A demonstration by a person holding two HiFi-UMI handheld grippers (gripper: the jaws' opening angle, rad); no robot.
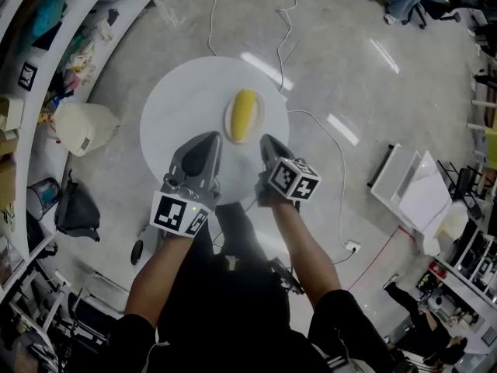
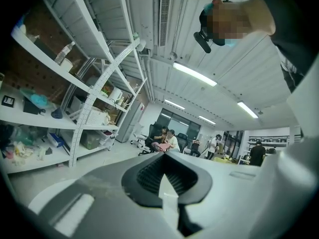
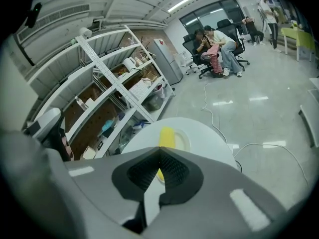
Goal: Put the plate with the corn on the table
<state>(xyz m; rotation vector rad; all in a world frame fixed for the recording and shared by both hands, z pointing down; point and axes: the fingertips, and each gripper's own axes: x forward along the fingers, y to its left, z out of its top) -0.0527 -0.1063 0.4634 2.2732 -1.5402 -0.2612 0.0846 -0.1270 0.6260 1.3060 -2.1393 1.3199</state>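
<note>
Seemingly done: the small white plate [image 1: 259,120] bearing the yellow corn cob [image 1: 244,115] sits near the round white table [image 1: 178,111]'s right edge, with left gripper [image 1: 204,146] and right gripper [image 1: 271,148] both closed, empty.

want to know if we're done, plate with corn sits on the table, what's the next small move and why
Probably draw both tongs back, clear of the table. The plate with the corn already lies flat on that round white table, and the left tongs and right tongs are shut with nothing between them, so nothing seems left to place.
</note>
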